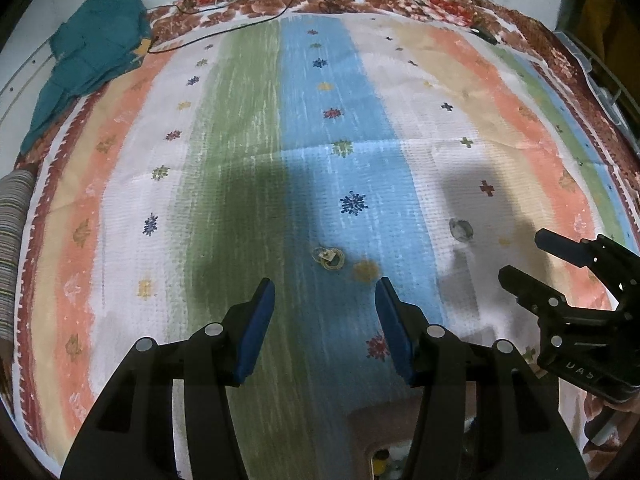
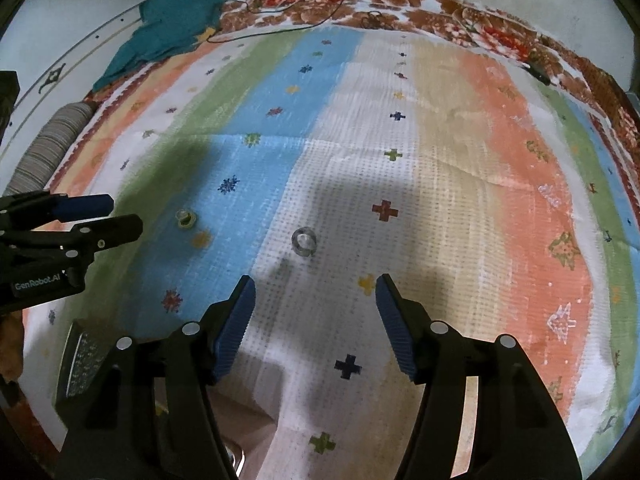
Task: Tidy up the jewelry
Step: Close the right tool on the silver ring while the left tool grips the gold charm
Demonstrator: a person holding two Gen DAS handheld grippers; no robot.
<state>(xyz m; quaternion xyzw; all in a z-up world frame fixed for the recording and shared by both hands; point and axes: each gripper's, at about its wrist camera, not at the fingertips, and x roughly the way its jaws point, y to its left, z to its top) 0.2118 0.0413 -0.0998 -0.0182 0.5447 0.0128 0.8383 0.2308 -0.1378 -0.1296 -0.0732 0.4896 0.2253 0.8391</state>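
Left wrist view: gold earrings point(image 1: 329, 258) lie coiled at frame centre; clear ring point(image 1: 461, 230) right. Left tongs point(image 1: 325, 294) and right tongs point(image 2: 315, 289) gape wide, empty.

Striped pastel bedsheet point(image 1: 400, 120) with floral border, teal cloth point(image 1: 92, 48), blue-padded black tongs point(image 1: 325, 292)

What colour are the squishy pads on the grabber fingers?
Blue pads, clearest in the right wrist view.

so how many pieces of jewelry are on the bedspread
2: small gold rings cluster on the blue stripe ahead of the left tongs; clear silvery ring on the white stripe ahead of the right tongs. More may be hidden.
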